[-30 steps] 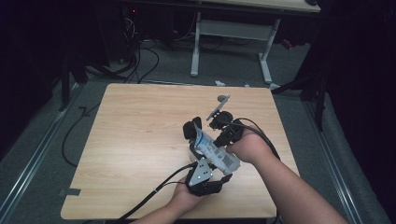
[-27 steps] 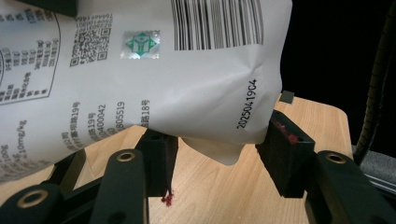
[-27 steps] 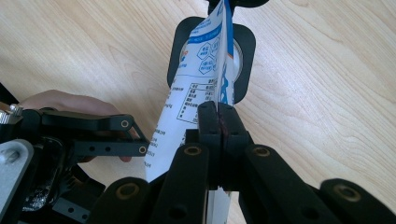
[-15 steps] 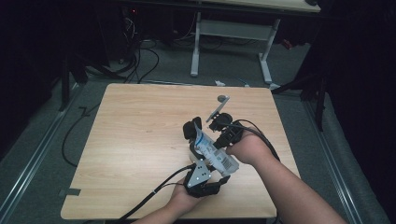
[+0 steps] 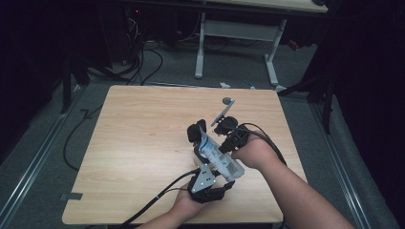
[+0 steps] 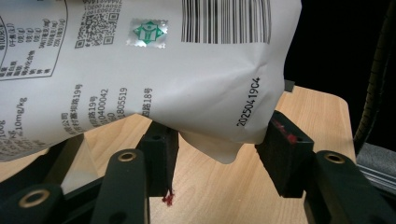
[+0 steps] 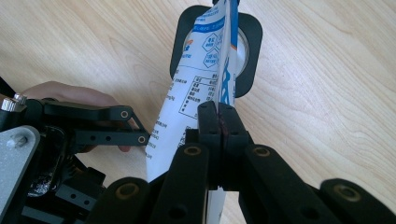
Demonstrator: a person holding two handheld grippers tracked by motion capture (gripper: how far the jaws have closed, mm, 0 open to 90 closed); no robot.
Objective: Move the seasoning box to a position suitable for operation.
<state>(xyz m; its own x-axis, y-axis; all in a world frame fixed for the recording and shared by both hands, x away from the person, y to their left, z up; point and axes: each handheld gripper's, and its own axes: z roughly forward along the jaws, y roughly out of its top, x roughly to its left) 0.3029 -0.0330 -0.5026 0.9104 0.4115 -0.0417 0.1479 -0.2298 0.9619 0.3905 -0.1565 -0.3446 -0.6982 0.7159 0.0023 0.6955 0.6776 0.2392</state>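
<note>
The pouch (image 5: 218, 157), a white printed bag with a barcode and a blue front, hangs in the air above the near right part of the bench (image 5: 143, 143), between the two hands. The right gripper (image 7: 218, 119) is closed flat on one thin edge of it, pads pinching the film. In the left gripper view the left gripper (image 6: 219, 154) stands about half open around the pouch's lower corner: the right pad touches the film's edge, while the left pad seems to sit just under the bulge, so I cannot tell whether it truly presses.

The main risk, as I judge it, is the single thin pinch. If the right hand pulls or twists while the left gives little support, slick film could slide out of the pads and the pouch would drop to the bench. Should the left jaws close on the wrinkled corner, they might crease it or catch only a fold. Pulling the hands apart could tear a seam. A black-rimmed round part (image 7: 245, 42) lies behind the pouch; a swing could knock against it.
</note>
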